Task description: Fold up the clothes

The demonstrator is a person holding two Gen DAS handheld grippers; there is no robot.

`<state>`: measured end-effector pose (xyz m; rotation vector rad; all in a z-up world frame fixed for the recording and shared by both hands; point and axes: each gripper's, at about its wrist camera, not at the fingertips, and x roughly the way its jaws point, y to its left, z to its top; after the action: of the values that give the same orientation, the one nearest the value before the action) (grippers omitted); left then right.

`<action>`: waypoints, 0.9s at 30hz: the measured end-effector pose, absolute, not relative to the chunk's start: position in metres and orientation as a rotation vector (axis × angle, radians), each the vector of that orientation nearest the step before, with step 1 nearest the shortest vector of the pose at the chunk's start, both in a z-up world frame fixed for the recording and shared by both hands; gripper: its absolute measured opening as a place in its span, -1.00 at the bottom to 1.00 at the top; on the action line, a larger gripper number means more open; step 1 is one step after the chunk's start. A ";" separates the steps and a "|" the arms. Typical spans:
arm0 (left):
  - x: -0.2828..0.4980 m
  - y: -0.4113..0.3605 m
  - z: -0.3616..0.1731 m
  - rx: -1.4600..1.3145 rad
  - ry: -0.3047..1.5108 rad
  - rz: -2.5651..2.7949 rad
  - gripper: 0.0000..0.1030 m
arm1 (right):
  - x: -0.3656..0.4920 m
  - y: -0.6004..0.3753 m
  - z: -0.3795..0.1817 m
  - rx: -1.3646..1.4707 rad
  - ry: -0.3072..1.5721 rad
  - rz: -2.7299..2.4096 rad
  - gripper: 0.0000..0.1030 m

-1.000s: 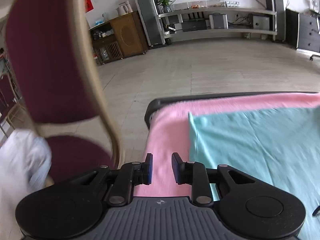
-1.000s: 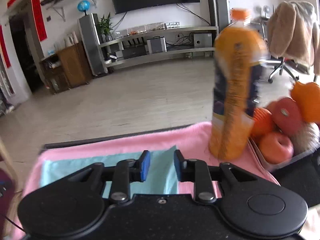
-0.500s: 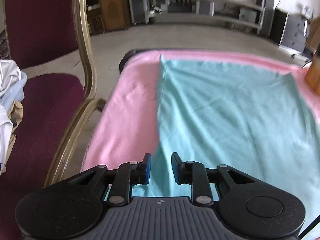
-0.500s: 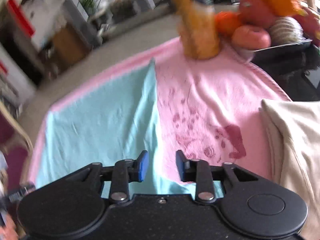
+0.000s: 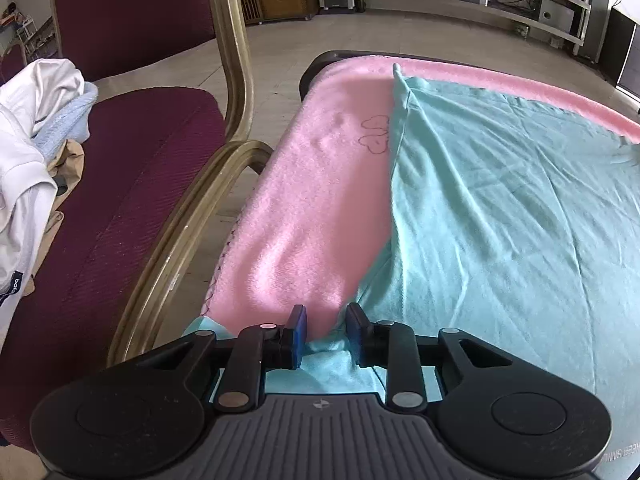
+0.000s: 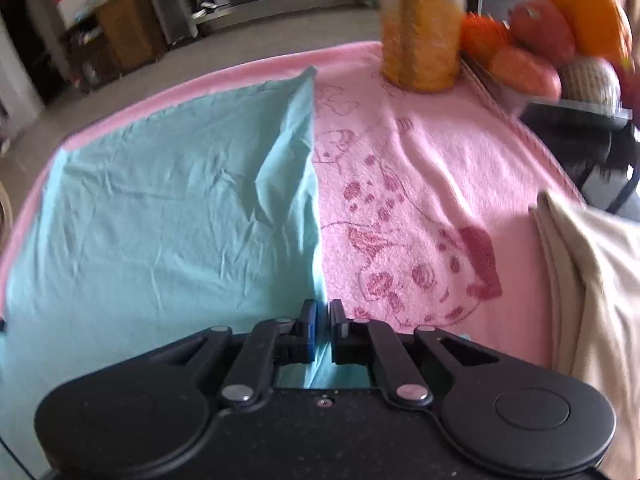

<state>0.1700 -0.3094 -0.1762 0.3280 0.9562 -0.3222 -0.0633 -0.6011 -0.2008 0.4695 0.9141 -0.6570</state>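
Cloth, teal garment [image 5: 500, 216], lies flat on the pink towel [image 5: 320, 200]; we judge it light and limp, best taken at near-edge corners, where right gripper [image 6: 323, 320] pinches it and left gripper [image 5: 326, 334] straddles it, half-open.

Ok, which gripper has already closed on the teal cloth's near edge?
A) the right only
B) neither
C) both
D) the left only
A: the right gripper has its jaws pinched almost together on the teal cloth at its right edge, while the left gripper is still spread wide, with cloth lying between its jaws but not yet clamped.
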 end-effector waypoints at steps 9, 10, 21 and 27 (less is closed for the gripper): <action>0.158 -0.342 -0.150 0.285 0.792 -0.497 -0.62 | -0.073 -0.624 -0.178 0.677 0.647 -0.548 -0.62; 0.161 -0.350 -0.154 0.292 0.791 -0.516 -0.62 | -0.069 -0.630 -0.184 0.741 0.623 -0.474 -0.62; 0.195 -0.335 -0.177 0.180 0.928 -0.376 -0.42 | -0.082 -0.678 -0.231 1.011 0.580 -0.582 -0.93; 0.173 -0.303 -0.154 0.174 0.929 -0.241 -0.73 | -0.130 -0.667 -0.183 1.007 0.479 -0.709 -0.85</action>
<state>0.1730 -0.3029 -0.1538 0.1736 0.9288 -0.2407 -0.1301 -0.6666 -0.1826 1.0071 0.4792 -0.7088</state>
